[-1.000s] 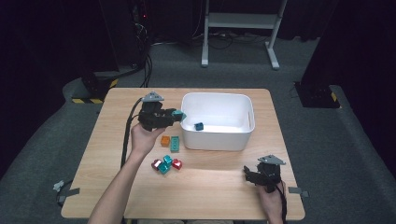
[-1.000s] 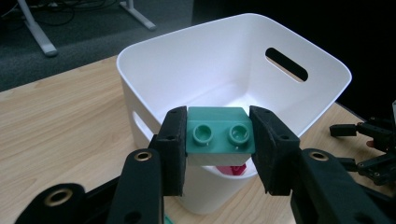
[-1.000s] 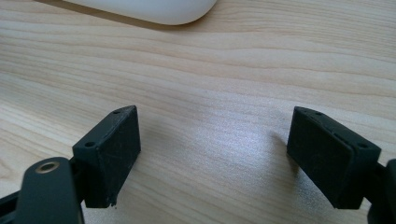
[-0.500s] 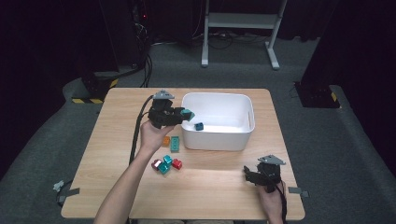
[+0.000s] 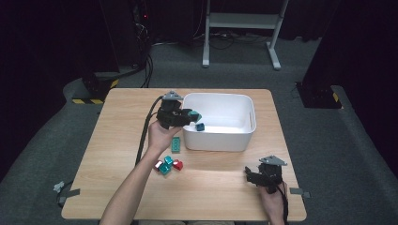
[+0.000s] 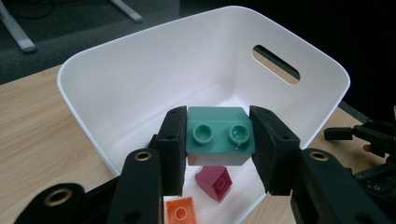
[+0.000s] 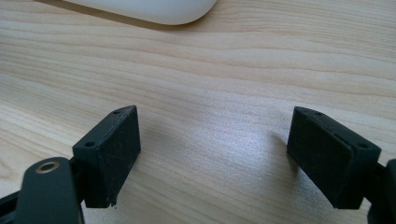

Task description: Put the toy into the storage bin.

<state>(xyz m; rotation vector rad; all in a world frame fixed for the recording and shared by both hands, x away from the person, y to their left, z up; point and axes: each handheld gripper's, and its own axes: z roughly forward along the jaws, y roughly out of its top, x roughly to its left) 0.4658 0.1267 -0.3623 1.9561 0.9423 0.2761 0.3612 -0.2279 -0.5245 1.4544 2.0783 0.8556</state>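
Carried rightward since a second ago, the left gripper now has its fingers clamped on a teal two-stud plastic brick above the white plastic tub; the right gripper, fingers apart, rests on the wooden surface.

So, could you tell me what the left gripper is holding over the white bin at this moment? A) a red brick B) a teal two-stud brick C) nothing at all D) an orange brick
B: in the left gripper view, the left gripper has its pads pressed on both sides of a teal two-stud brick, held above the inside of the white bin.
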